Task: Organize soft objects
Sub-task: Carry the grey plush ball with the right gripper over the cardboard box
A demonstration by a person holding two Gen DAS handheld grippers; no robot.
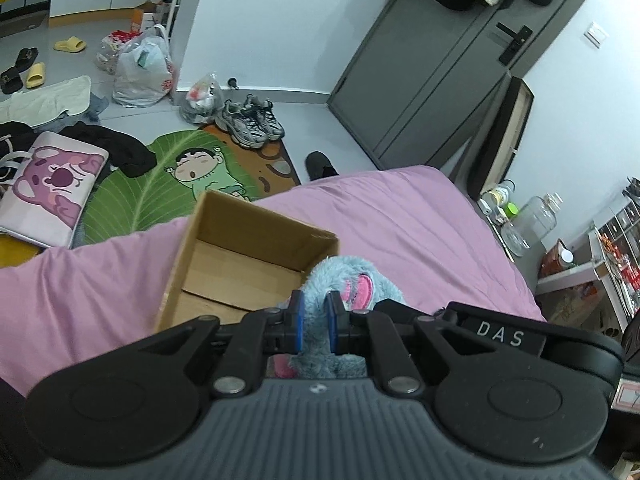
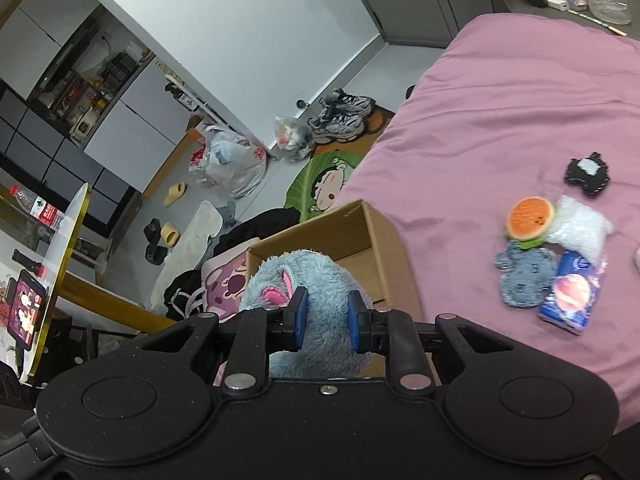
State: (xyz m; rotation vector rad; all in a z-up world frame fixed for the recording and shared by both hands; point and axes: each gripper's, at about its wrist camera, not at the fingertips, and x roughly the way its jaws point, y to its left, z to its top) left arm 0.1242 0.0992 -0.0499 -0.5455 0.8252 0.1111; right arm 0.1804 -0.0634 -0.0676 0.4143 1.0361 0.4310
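Note:
A fluffy blue plush toy (image 1: 348, 280) with pink ears is held up at the near right corner of an open cardboard box (image 1: 240, 256) on the pink bed. My left gripper (image 1: 315, 322) is shut on part of the plush. In the right wrist view the same blue plush toy (image 2: 308, 280) hangs over the near side of the cardboard box (image 2: 360, 232), and my right gripper (image 2: 328, 322) is shut on it. The box inside looks bare.
On the pink bedsheet (image 2: 480, 120) to the right lie a burger plush (image 2: 530, 216), a small blue plush (image 2: 524, 276), a black plush (image 2: 586, 174), a white bag (image 2: 580, 228) and a tissue pack (image 2: 572, 296). Clothes, a pillow (image 1: 52, 188), a green rug (image 1: 160, 184) and sneakers (image 1: 252, 120) litter the floor.

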